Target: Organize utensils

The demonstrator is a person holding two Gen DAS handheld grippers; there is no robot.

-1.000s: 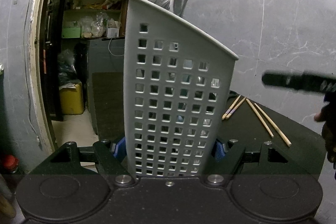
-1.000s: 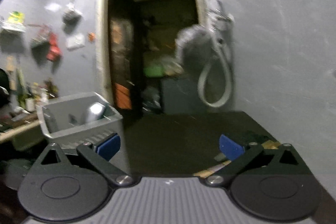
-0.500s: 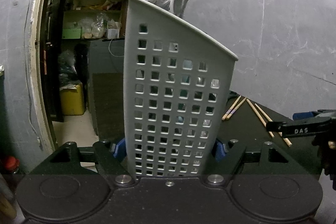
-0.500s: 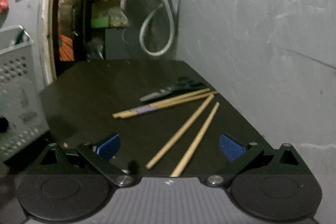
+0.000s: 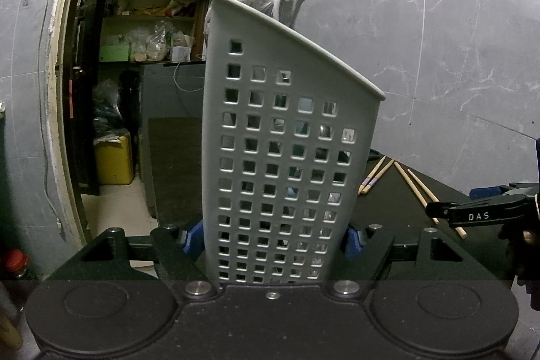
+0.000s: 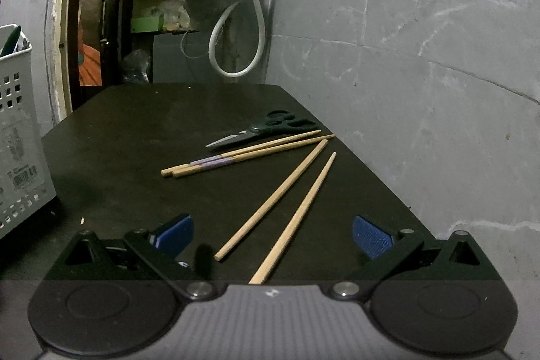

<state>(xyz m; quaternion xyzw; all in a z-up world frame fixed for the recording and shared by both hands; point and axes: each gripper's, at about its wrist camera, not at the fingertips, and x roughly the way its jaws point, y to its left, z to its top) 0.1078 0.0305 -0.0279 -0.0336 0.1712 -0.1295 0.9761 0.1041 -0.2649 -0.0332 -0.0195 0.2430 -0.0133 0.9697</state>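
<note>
Loose chopsticks (image 6: pixel 293 201): two plain sticks lying apart on the dark desk (image 6: pixel 135 137), splayed in a narrow V; near ends toward the front edge, far ends toward the right edge by the wall.
Long axis: running away from the right-wrist camera and slanting rightward, so roughly in line with the tongs rather than across them.
Nearest stick: its near end passes between the blue pads and under the tong body; the other ends just left of it, within the gap too.
Right gripper (image 6: pixel 273 233): jaws wide apart, nothing between the pads but the sticks lying on the desk; no contact visible.
Banded chopsticks (image 6: pixel 243 154): a pair lying side by side farther back, long axis crossing the view.
Scissors (image 6: pixel 266 130): just behind the banded pair, near the desk's right edge.
Basket (image 5: pixel 287 157): grey perforated holder, upright at the desk's left side, well apart from the sticks.
Left gripper (image 5: pixel 275 238): clamped on the basket's lower walls.
Nearer hand: the right, judged the one to pick; a turn of the wrist may be needed so the pads close across a stick.
</note>
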